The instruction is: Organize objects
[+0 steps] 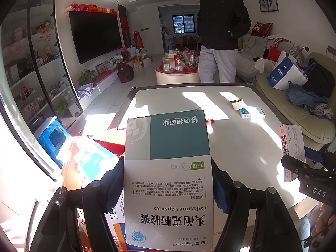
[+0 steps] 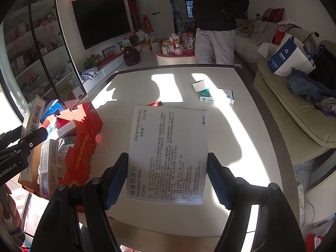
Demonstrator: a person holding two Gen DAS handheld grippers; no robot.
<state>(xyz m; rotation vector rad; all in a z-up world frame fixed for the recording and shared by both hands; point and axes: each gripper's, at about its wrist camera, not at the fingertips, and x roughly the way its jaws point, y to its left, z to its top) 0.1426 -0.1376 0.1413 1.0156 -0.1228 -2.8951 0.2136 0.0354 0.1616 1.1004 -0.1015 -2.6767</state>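
Both hands are loaded. The left gripper is clamped on a teal-and-white Cefixime box, held up over the near-left edge of the tabletop. The right gripper is clamped on a white Repaglinide box, held above the middle of the tabletop.

At 9 o'clock in the right wrist view stands a red carton, already crowded with medicine boxes standing on end, so a good share of the sorting looks done. Still loose on the tabletop, toward 1 o'clock, lie a tape roll, a green pack and a white pack close together, and a small red thing at 12 o'clock just past the white box. A bystander stands beyond the far edge.

Left to do, I judge: stow the two held boxes, then gather those few loose things.
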